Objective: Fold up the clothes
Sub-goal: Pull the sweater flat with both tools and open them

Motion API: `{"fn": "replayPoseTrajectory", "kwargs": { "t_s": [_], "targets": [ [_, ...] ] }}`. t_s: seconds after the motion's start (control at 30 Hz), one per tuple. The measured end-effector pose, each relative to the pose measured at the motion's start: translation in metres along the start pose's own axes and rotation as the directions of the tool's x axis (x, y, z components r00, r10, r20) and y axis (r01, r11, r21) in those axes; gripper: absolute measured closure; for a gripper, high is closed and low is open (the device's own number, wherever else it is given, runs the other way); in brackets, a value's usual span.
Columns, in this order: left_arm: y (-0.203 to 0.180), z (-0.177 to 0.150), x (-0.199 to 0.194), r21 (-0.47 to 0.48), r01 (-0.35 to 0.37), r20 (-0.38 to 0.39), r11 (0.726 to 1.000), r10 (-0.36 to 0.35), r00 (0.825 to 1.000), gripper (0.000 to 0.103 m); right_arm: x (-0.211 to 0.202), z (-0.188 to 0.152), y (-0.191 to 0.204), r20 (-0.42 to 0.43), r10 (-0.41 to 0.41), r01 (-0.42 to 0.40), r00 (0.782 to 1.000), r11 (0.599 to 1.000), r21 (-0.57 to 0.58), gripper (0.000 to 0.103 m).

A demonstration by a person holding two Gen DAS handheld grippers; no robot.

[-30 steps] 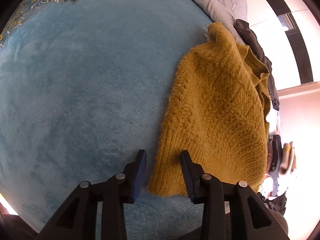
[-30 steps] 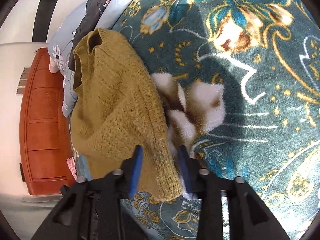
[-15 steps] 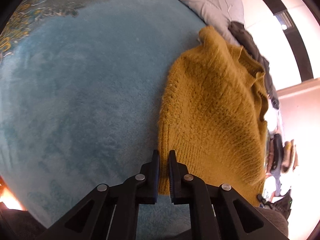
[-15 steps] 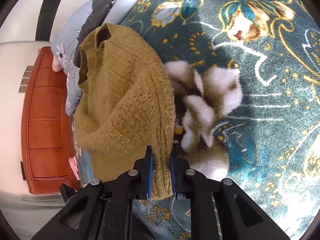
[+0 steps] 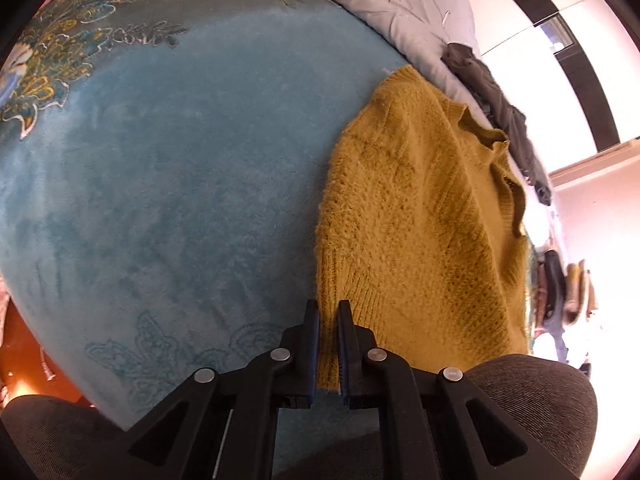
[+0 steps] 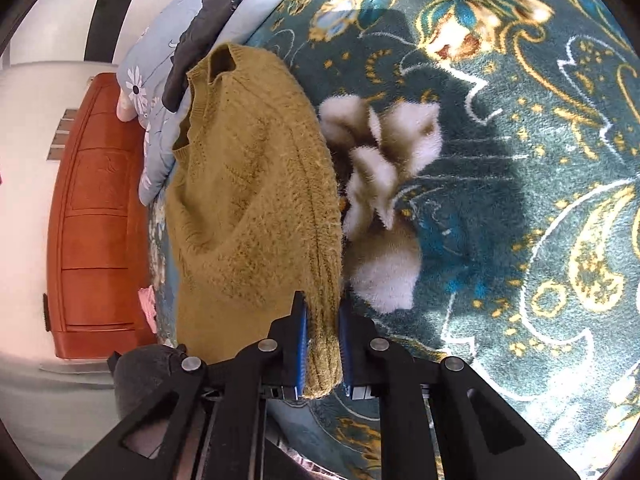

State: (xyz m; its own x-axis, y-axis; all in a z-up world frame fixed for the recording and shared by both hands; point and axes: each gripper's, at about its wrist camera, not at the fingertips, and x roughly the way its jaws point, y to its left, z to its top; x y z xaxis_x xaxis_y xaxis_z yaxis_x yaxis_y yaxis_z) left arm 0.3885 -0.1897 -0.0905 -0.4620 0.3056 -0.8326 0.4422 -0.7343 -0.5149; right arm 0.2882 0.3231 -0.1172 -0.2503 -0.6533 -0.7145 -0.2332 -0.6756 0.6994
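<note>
A mustard-yellow knitted sweater lies on a teal plush blanket, its neckline toward the far side. My left gripper is shut on the sweater's ribbed hem at its left corner, which is lifted a little off the blanket. In the right wrist view the same sweater hangs from its near edge, where my right gripper is shut on a thick ribbed fold. The neck opening points away from me. The part of the hem between the two grips is hidden.
The teal blanket with gold and white flowers spreads out to the right. A grey floral pillow and a dark garment lie beyond the sweater. An orange wooden cabinet stands past the bed's edge. A person's dark-clad knee is close below.
Both grippers went from open around the sweater's edge to shut on it. Since then the sweater's near edge has lifted slightly and drawn closer in both views.
</note>
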Motion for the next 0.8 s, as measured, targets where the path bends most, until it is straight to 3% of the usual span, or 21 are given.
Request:
{"fn": "replayPoseTrajectory", "kwargs": {
  "t_s": [0.2, 0.27, 0.3, 0.37, 0.43, 0.5, 0.67, 0.8],
  "targets": [
    [-0.002, 0.011, -0.019, -0.001, 0.044, 0.077, 0.999, -0.044, 0.996, 0.088, -0.012, 0.012, 0.019, 0.025, -0.042, 0.044, 0.999, 0.994, -0.101, 0.085],
    [-0.004, 0.017, -0.027, -0.009, 0.056, 0.108, 0.998, -0.055, 0.993, 0.074, -0.019, 0.018, 0.027, 0.058, -0.07, 0.078, 0.996, 0.986, -0.149, 0.083],
    [-0.006, 0.02, -0.032, -0.008, 0.055, 0.124, 0.998, -0.054, 0.991, 0.068, -0.021, 0.021, 0.031, 0.077, -0.078, 0.09, 0.994, 0.982, -0.168, 0.079],
    [-0.011, 0.026, -0.038, 0.004, 0.053, 0.154, 0.999, -0.053, 0.987, 0.046, -0.026, 0.028, 0.039, 0.116, -0.093, 0.115, 0.989, 0.972, -0.205, 0.057],
    [-0.018, 0.033, -0.037, 0.021, 0.048, 0.171, 0.999, -0.051, 0.984, 0.04, -0.025, 0.035, 0.048, 0.166, -0.075, 0.116, 0.983, 0.962, -0.247, 0.047],
    [-0.021, 0.038, -0.036, 0.037, 0.032, 0.174, 0.999, -0.038, 0.984, 0.038, -0.019, 0.042, 0.057, 0.188, -0.053, 0.105, 0.981, 0.955, -0.277, 0.037],
    [-0.036, 0.045, -0.019, 0.055, 0.0, 0.157, 0.998, -0.009, 0.987, 0.037, 0.016, 0.057, 0.072, 0.113, 0.0, 0.032, 0.994, 0.958, -0.285, 0.036],
    [-0.047, 0.053, -0.01, 0.06, -0.004, 0.155, 0.998, -0.005, 0.988, 0.036, 0.033, 0.067, 0.094, 0.142, -0.042, 0.086, 0.989, 0.942, -0.324, 0.036]
  ]
}}
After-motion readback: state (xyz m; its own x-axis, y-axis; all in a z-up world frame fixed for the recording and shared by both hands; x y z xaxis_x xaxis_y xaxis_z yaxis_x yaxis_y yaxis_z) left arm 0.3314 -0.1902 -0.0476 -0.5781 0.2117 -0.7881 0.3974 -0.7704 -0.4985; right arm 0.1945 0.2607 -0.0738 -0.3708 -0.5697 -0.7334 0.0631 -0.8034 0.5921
